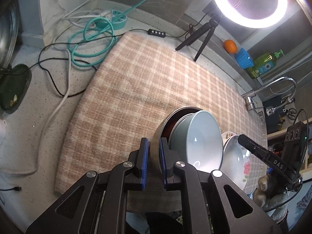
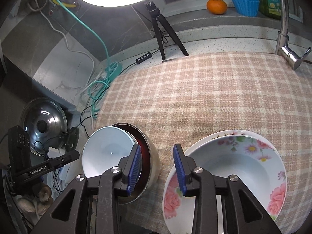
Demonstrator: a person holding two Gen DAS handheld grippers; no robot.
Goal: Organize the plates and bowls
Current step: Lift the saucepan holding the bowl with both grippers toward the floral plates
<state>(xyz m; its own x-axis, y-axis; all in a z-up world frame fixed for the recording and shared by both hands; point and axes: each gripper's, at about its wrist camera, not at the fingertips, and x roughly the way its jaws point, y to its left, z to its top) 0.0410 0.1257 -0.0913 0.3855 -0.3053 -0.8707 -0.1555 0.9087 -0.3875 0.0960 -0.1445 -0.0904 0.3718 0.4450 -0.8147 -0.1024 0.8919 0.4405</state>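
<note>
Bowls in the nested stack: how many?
3. Steel bowl outermost, left tool clamping its rim; dark red bowl inside; pale blue bowl innermost. More may be hidden between them.

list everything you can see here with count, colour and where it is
metal bowl: 1, steel, on checked cloth, left gripper clamping its wall
blue bowl: 1, pale blue, tilted inside metal bowl
floral plates: 2, white with pink flowers, stacked right of bowls
checked cloth: 1, beige, over counter
ring light: 1, white, on black tripod, back
orange: 1, orange, sill
blue cup: 1, blue, sill
green bottle: 1, sill
faucet: 1, chrome
pot lid: 1, steel, left
left gripper: black, blue pads
right gripper: open, empty
</note>
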